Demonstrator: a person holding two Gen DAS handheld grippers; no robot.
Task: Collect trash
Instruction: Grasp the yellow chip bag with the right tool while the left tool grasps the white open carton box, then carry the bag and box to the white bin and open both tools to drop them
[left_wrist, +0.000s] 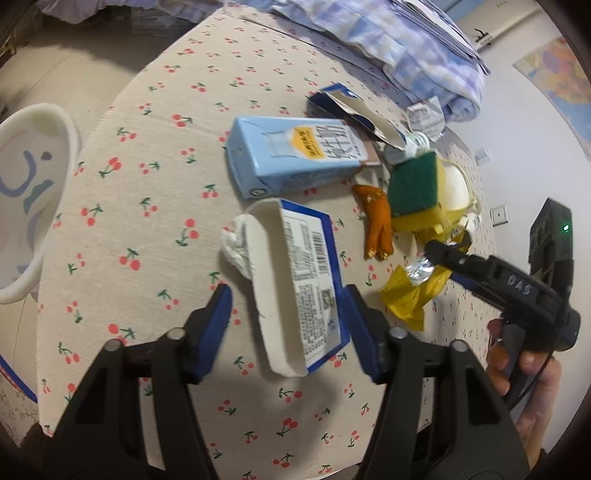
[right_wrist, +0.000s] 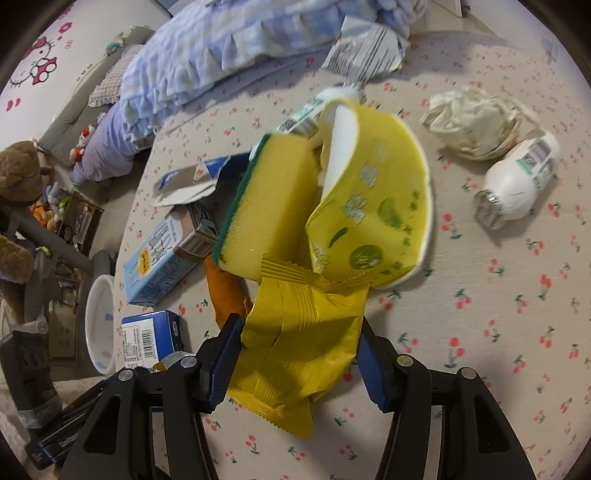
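A small blue and white box (left_wrist: 303, 284) lies between the open blue fingers of my left gripper (left_wrist: 286, 317), with crumpled white tissue (left_wrist: 236, 243) behind it. My right gripper (right_wrist: 299, 350) has its fingers on both sides of a yellow snack wrapper (right_wrist: 299, 343); it also shows in the left wrist view (left_wrist: 413, 295). Further trash lies on the cherry-print table (left_wrist: 147, 206): a light blue milk carton (left_wrist: 295, 158), a torn blue carton (left_wrist: 343, 107), a yellow-green sponge (right_wrist: 269, 210), a yellow paper bowl (right_wrist: 376, 206), an orange peel (left_wrist: 376, 221), a white bottle (right_wrist: 517, 184) and crumpled paper (right_wrist: 476, 122).
A white bin (left_wrist: 26, 192) stands off the table's left edge. A folded blue checked blanket (left_wrist: 406, 48) lies at the table's far side. Soft toys (right_wrist: 18, 173) and a grey sofa (right_wrist: 81, 99) are beyond the table.
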